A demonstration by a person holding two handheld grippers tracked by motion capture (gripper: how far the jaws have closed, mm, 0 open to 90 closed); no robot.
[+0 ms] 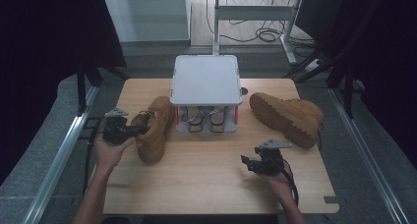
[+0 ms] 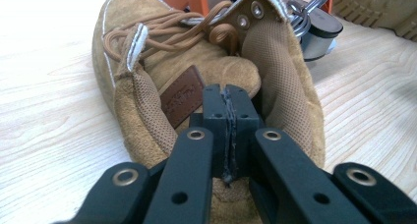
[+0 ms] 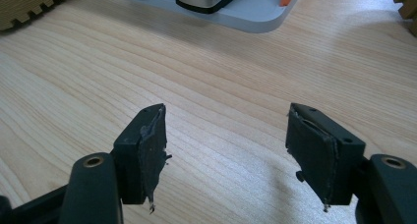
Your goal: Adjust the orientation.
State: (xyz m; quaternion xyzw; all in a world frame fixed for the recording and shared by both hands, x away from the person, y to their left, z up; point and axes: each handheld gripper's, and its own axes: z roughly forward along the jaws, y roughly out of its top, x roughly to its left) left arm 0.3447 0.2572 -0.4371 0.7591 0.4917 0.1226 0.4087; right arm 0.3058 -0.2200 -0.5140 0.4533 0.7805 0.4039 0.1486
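both tongs sat low over the wooden worktop (image 1: 206,170). the left tongs (image 1: 142,129) were pressed together on the back collar of a tan boot (image 1: 153,128), which lay left of the grey rack (image 1: 206,81). the right tongs (image 1: 247,163) hung spread wide above bare wood, gripping nothing. a second tan boot (image 1: 287,117) lay on its side, right of the rack.

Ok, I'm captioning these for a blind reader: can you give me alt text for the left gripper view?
The left tongs, black and pressed shut, pinch the heel collar of a tan suede boot that stands on a pale wooden table. The boot's laces lie loose, and a brown leather tag shows inside it.
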